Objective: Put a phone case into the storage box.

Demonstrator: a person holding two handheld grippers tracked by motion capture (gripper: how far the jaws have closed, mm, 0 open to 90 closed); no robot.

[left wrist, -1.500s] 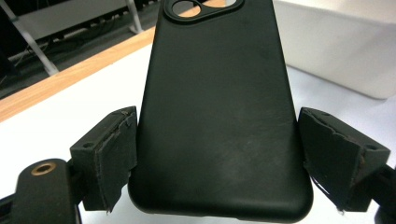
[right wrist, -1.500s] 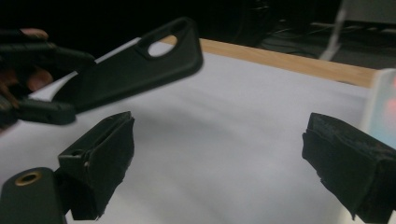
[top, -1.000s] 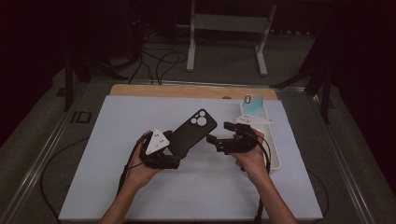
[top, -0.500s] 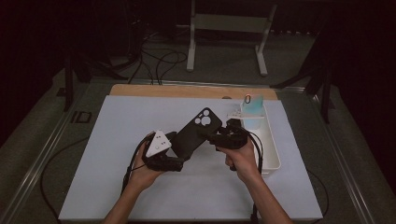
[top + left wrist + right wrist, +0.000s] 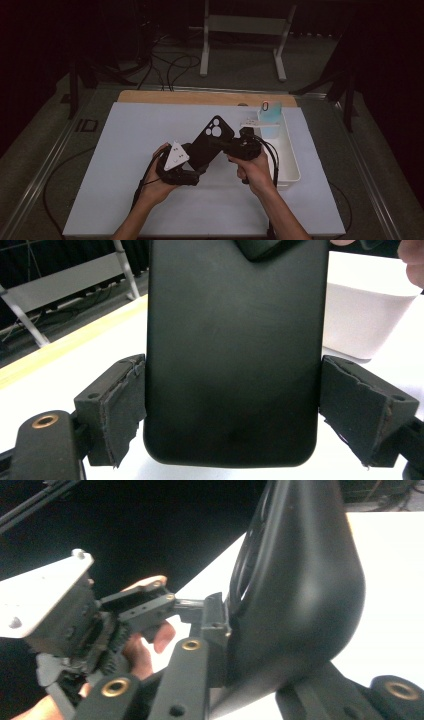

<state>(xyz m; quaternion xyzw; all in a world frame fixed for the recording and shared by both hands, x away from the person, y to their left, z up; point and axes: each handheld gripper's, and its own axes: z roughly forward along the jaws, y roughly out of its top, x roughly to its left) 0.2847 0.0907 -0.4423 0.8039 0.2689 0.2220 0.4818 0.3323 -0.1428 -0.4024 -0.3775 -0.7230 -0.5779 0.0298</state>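
From above, I have the black phone case [image 5: 211, 142] held tilted over the desk [image 5: 125, 150], between left gripper [image 5: 197, 167] and right gripper [image 5: 225, 146]. Left gripper view: my jaws clamp the case's lower edges. Right gripper view: jaws closed on its side edge. I judge this a handover; next, one gripper must let go.

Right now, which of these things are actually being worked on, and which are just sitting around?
In use:
- black phone case, held off the table
- left gripper, clamped across the case's lower end
- right gripper, closed on its side edge

Lying about:
- white tray
- light blue item in the tray
- white mat
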